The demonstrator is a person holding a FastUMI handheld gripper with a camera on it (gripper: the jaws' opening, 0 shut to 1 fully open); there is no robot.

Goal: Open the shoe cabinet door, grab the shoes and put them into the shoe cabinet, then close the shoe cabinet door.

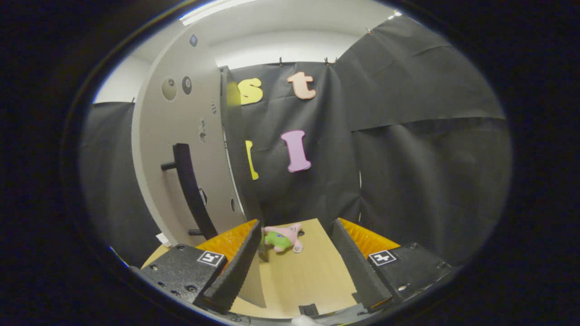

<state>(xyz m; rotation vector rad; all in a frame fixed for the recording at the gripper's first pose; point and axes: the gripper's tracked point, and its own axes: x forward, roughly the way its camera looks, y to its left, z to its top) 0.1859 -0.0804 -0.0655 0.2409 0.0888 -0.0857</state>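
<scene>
The pale grey shoe cabinet door (181, 136) stands upright to the left of my fingers, seen at a slant, with its thin edge (235, 149) turned towards me. A long black handle (190, 185) sticks out of its face. A small pink and green shoe (283, 238) lies on the wooden tabletop (308, 276), just beyond my left fingertip and close to the door's lower corner. My gripper (297, 226) is open, low over the table, and holds nothing. Whether the left finger touches the door's edge I cannot tell.
Black cloth walls close the booth behind and to the right, close past the table's far edge. The door panel blocks the whole left side. Bare wood runs between and ahead of my fingers.
</scene>
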